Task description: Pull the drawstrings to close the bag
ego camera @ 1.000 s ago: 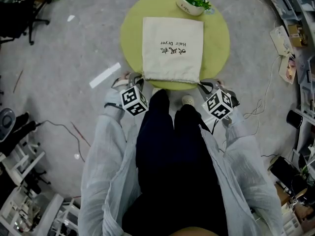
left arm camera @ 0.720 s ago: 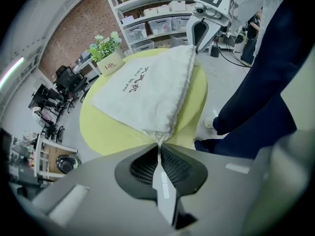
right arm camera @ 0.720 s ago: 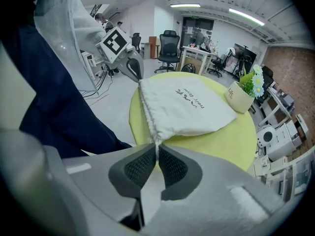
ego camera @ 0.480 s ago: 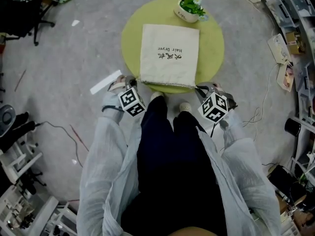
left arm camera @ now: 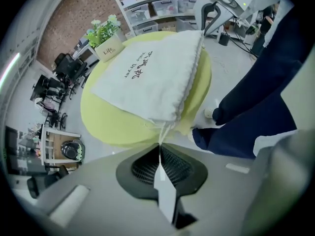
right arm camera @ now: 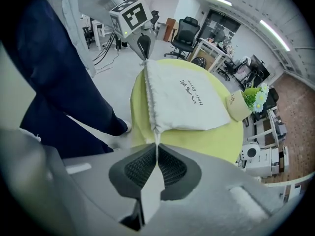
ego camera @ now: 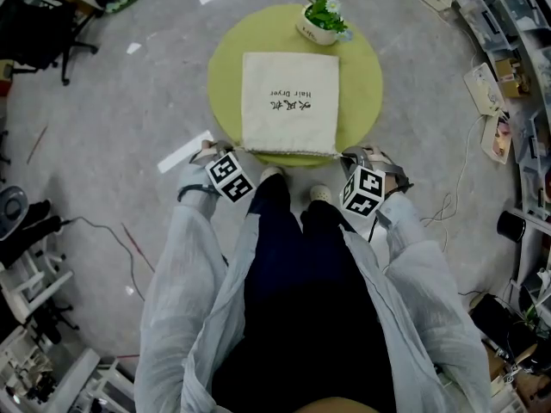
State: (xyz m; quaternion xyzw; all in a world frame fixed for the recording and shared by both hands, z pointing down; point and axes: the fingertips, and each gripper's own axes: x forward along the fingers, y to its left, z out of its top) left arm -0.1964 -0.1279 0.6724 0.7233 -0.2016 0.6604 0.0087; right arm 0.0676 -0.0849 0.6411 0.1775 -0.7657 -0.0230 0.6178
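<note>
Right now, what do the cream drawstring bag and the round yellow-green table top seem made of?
Cream drawstring bag: probably matte woven cotton or canvas; its mouth gathers softly. Round yellow-green table top: smooth, even, matte; painted board or plastic, unclear.

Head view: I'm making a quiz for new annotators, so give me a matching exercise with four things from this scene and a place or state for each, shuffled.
1. cream cloth drawstring bag
2. small green potted plant
3. left hand-held gripper
4. round yellow-green table

A. stands at the table's far edge
B. shut on a white drawstring
C. bears the bag and the plant
D. lies flat, mouth at the table's near edge

Pairs: 1-D, 2-A, 3-B, 4-C.
</note>
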